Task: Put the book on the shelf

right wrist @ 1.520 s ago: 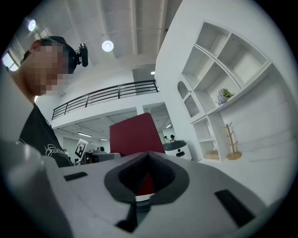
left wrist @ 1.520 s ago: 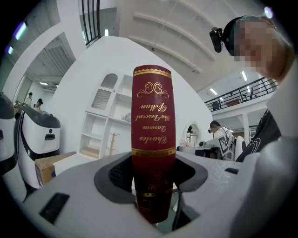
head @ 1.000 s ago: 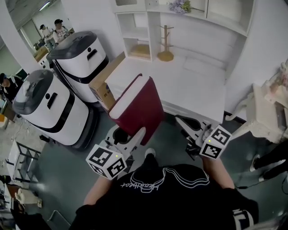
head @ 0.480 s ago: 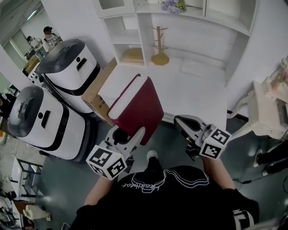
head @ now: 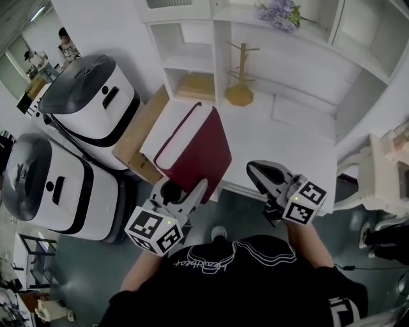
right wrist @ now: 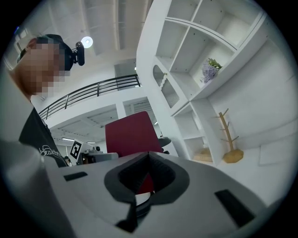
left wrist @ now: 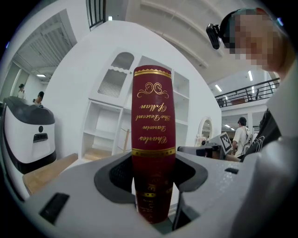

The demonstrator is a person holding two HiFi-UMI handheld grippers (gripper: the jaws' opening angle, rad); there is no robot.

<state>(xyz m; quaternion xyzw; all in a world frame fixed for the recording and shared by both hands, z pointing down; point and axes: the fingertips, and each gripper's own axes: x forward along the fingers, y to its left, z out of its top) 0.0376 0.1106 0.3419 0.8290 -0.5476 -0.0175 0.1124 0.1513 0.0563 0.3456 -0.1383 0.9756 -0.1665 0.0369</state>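
Note:
A thick dark red book (head: 195,150) with gold lettering on its spine (left wrist: 152,139) is held upright and tilted toward the white shelf unit (head: 192,57). My left gripper (head: 182,195) is shut on its lower end, the spine standing between the jaws in the left gripper view. My right gripper (head: 263,175) is shut with nothing in it, to the right of the book and apart from it, above the front edge of the white table (head: 287,137). In the right gripper view the book's red cover (right wrist: 130,132) shows beyond the closed jaws.
Two large white and black machines (head: 86,89) (head: 45,182) stand at the left. A cardboard box (head: 137,137) lies beside the shelf. A wooden peg stand (head: 239,92) is on the table, purple flowers (head: 278,13) on an upper shelf. People stand at the far left.
The head view has shifted, so the shelf unit and table now lie closer and lower in view. The book and both grippers keep their places relative to the person.

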